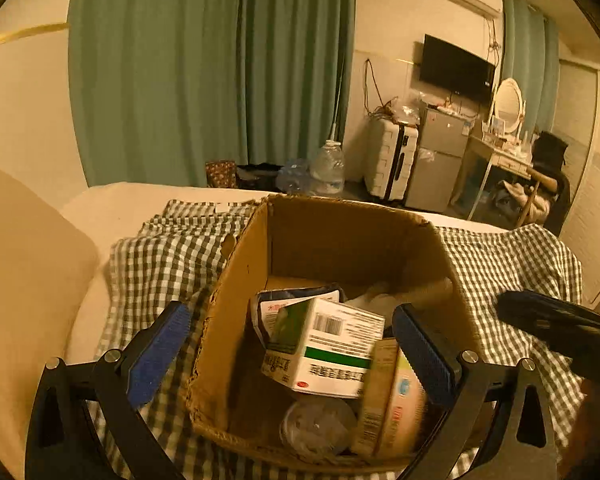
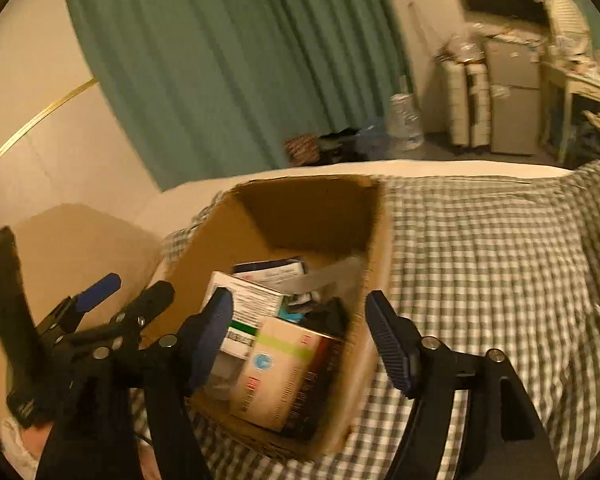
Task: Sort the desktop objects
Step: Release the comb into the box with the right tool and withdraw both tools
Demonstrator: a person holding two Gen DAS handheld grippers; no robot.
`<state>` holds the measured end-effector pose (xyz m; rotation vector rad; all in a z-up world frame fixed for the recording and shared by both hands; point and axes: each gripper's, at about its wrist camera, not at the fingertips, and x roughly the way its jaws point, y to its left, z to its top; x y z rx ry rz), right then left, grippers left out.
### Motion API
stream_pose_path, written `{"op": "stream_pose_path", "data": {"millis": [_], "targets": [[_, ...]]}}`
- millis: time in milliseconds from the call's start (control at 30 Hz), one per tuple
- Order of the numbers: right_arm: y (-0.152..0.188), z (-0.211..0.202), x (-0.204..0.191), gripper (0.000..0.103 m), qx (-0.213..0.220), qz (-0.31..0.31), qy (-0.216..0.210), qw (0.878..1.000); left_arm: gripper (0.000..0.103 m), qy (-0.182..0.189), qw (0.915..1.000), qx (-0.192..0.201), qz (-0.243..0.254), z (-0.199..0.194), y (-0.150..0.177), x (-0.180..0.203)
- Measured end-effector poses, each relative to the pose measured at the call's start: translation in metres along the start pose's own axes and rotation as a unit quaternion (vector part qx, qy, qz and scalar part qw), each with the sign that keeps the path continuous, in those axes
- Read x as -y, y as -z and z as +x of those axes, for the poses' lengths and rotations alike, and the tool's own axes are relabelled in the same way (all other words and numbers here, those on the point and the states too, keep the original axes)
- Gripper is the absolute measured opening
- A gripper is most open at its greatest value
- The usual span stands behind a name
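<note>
The cardboard box (image 1: 332, 240) stands open on a green-checked cloth (image 1: 160, 256) spread over a bed (image 1: 112, 204); its far wall sits toward 12 o'clock in the left wrist view. Inside, a white carton with a green band and barcode (image 1: 332, 344) lies tilted on top; a beige box with a blue round mark (image 1: 400, 396) leans against it at 3 o'clock; a clear round lid (image 1: 316, 428) lies at 6 o'clock, near the front wall; a dark-edged packet (image 1: 296, 298) sits behind the white carton. The left claw (image 1: 292, 352) is spread wide, nothing between its blue pads, one pad outside the box's left wall and one over the contents. The right claw (image 2: 300, 336) is likewise spread, empty, over the box's near right corner; this view is blurred.
</note>
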<state>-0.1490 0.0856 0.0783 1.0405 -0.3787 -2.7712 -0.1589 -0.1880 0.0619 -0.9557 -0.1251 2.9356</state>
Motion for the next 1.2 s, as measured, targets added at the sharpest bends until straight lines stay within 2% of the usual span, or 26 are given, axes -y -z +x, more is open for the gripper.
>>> {"op": "stream_pose_path", "data": {"millis": [67,133,200,267,333,433,500,633,800,933,967,1000,1067,1100,1200], "targets": [[0.016,-0.017,0.005,0.097,0.040,0.010,0.029,0.999,0.103,0.016,0.9992,0.018,-0.031,0.001,0.016,-0.003],[0.034,-0.036,0.005,0.103,0.078,0.001,0.050,0.996,0.103,0.044,0.9982,0.008,-0.039,0.002,0.030,0.000],[0.038,-0.038,0.000,0.103,0.080,-0.025,0.070,0.994,0.103,0.040,0.9990,0.007,-0.019,-0.003,0.039,0.010],[0.037,-0.034,-0.007,0.103,0.062,-0.063,0.103,0.991,0.103,0.015,0.9994,0.032,0.005,-0.015,0.043,0.017],[0.030,-0.031,-0.005,0.103,0.050,-0.080,0.110,0.989,0.103,-0.001,0.9987,0.050,0.008,-0.024,0.045,0.020],[0.035,-0.027,0.003,0.103,0.043,-0.076,0.140,0.986,0.103,0.006,0.9989,0.047,0.002,-0.028,0.050,0.021],[0.041,-0.022,0.005,0.103,0.027,-0.071,0.155,0.985,0.103,-0.003,0.9987,0.050,0.002,-0.028,0.051,0.021],[0.050,-0.016,0.009,0.103,0.004,-0.060,0.160,0.985,0.103,-0.014,0.9974,0.067,0.025,-0.034,0.054,0.029],[0.051,-0.012,0.010,0.103,0.005,-0.073,0.187,0.980,0.103,-0.013,0.9976,0.065,0.021,-0.032,0.056,0.029],[0.052,-0.008,0.013,0.103,-0.003,-0.074,0.190,0.979,0.103,-0.024,0.9961,0.083,0.017,-0.036,0.057,0.031],[0.052,-0.007,0.014,0.103,-0.004,-0.072,0.191,0.979,0.103,-0.014,0.9960,0.088,-0.007,-0.037,0.057,0.027],[0.053,-0.006,0.014,0.103,-0.005,-0.071,0.190,0.979,0.103,0.016,0.9958,0.085,-0.031,-0.037,0.057,0.023],[0.055,-0.005,0.015,0.103,-0.006,-0.070,0.188,0.980,0.103,0.090,0.9927,0.048,-0.064,-0.030,0.057,0.015],[0.055,-0.005,0.015,0.103,-0.007,-0.071,0.187,0.980,0.103,0.088,0.9935,0.040,-0.059,-0.027,0.058,0.016],[0.056,-0.005,0.014,0.103,-0.008,-0.071,0.187,0.980,0.103,0.020,0.9988,0.045,-0.001,-0.025,0.061,0.028]]}}
